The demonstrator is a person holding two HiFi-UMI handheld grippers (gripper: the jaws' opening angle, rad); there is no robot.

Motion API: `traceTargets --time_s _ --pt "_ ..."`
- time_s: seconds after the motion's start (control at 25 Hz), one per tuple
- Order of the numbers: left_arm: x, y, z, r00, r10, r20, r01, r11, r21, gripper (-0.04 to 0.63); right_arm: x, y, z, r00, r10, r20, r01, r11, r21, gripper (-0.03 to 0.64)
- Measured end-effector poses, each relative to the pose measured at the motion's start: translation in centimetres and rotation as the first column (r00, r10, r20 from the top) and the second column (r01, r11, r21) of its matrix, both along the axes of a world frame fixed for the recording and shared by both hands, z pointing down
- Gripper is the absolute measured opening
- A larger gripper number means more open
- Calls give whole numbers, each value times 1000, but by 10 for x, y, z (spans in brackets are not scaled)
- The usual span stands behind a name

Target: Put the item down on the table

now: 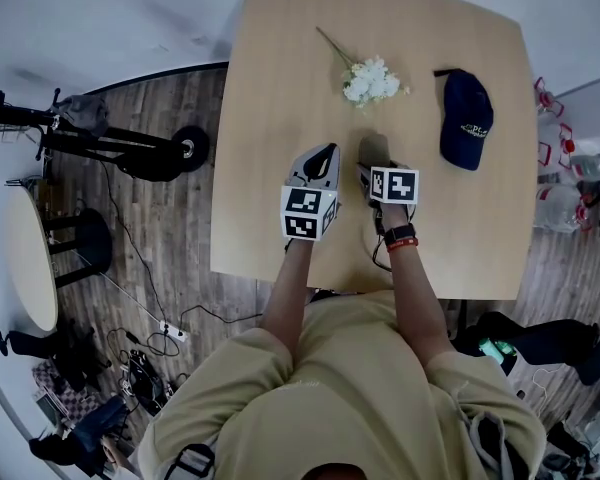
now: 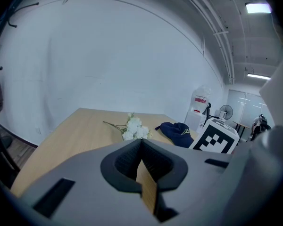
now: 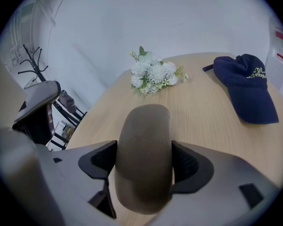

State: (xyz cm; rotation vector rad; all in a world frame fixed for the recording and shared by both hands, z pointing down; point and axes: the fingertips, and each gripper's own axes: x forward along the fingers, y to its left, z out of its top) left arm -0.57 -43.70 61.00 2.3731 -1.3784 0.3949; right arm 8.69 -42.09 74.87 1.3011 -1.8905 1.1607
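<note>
A smooth brown rounded item (image 3: 142, 135) stands on edge between the jaws of my right gripper (image 3: 143, 166), which is shut on it. In the head view the item (image 1: 373, 149) pokes out ahead of the right gripper (image 1: 374, 171) over the middle of the wooden table (image 1: 270, 108). Whether it touches the tabletop I cannot tell. My left gripper (image 1: 323, 160) hovers just to the left of it, jaws shut with nothing between them (image 2: 142, 166).
White flowers (image 1: 370, 80) lie beyond the grippers and a navy cap (image 1: 467, 118) lies to the far right. A scooter (image 1: 130, 148), a black stool (image 1: 80, 243) and a round table (image 1: 30, 258) stand on the floor at the left. Water bottles (image 1: 565, 203) are at the right.
</note>
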Motion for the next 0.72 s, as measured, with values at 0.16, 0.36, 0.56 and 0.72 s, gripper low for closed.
traceTargets --time_s 0.16,0.36,0.56,0.72 --pt "-1 1 1 1000 6 3 -6 1000 0 23 1 3 7 1000 8 -21 -8 1000 -7 371" --pt "-3 4 -1 1000 8 4 -8 1000 2 23 -1 4 6 999 6 -46 -6 1000 -3 379" --pt "-6 11 -5 1000 7 3 -7 1000 7 23 -3 6 -3 999 11 -48 -10 1000 25 380" --pt "-9 16 -13 1000 5 3 -5 1000 18 23 0 10 -14 999 9 -54 -6 999 46 383"
